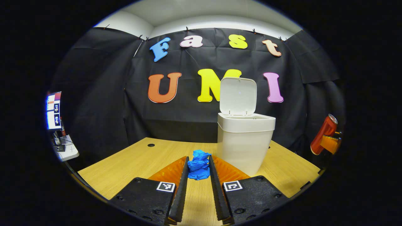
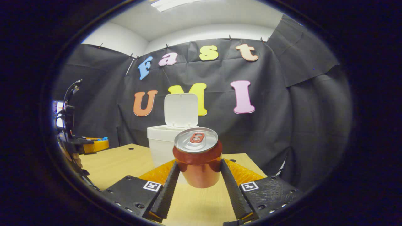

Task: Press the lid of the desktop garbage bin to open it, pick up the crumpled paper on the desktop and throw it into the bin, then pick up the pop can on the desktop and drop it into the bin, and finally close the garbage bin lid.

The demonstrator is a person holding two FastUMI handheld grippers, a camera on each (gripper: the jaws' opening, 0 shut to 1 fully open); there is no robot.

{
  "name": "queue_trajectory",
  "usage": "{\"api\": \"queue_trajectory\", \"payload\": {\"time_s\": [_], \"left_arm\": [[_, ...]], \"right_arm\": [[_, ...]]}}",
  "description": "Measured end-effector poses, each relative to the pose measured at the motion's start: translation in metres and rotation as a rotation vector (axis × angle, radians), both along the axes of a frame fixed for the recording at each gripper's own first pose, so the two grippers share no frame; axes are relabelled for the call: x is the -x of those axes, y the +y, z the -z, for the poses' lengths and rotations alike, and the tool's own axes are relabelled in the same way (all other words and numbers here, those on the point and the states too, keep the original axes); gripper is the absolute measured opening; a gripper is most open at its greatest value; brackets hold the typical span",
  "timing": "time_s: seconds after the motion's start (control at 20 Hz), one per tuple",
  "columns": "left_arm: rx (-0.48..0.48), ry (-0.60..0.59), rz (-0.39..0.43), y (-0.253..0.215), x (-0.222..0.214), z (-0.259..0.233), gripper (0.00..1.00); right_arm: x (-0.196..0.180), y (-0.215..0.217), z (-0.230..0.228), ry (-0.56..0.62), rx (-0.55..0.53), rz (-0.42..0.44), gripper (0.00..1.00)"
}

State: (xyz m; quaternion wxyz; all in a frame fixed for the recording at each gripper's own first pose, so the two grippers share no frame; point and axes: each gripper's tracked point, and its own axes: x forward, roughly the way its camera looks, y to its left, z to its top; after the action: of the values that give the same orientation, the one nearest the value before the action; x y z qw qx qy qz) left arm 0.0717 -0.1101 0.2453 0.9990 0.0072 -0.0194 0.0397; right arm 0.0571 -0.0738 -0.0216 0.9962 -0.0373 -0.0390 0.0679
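Red pop can (image 2: 198, 157) upright, top up, clamped between right gripper (image 2: 198, 175) jaws | blue crumpled paper (image 1: 198, 164) pinched between left gripper (image 1: 198, 169) jaws | bin (image 1: 245, 142) lid (image 1: 238, 96) up

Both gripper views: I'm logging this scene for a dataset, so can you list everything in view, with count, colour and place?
Garbage bin: one, white, on the desk toward the back.
Lid: one, white, standing open.
Crumpled paper: one, blue, between the left gripper's fingers.
Pop can: one, red with silver top, upright between the right gripper's fingers.
Desk: one, light wood.
Monitor: one, lit, far left.
Left gripper: shut on the paper.
Right gripper: shut on the can.
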Motion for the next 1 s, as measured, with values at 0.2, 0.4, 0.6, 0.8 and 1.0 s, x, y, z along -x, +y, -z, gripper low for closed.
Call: {"api": "queue_trajectory", "payload": {"time_s": [0.2, 0.4, 0.6, 0.8, 1.0], "left_arm": [[-0.068, -0.076, -0.018, -0.011, -0.023, -0.056, 0.41], [-0.151, -0.161, 0.024, -0.041, -0.046, -0.097, 0.41], [-0.221, -0.229, 0.053, -0.073, -0.07, -0.12, 0.41], [-0.091, -0.166, 0.136, -0.11, -0.098, -0.102, 0.41], [0.132, -0.063, 0.204, -0.128, -0.135, -0.098, 0.44]], "right_arm": [[-0.001, -0.014, -0.002, -0.011, 0.016, 0.028, 0.76], [-0.011, -0.055, -0.006, -0.026, 0.04, 0.168, 0.76], [-0.014, -0.083, -0.006, -0.037, 0.047, 0.254, 0.76], [-0.013, -0.094, -0.007, -0.037, 0.037, 0.269, 0.77], [-0.009, -0.104, -0.013, -0.043, 0.036, 0.293, 0.76]]}}
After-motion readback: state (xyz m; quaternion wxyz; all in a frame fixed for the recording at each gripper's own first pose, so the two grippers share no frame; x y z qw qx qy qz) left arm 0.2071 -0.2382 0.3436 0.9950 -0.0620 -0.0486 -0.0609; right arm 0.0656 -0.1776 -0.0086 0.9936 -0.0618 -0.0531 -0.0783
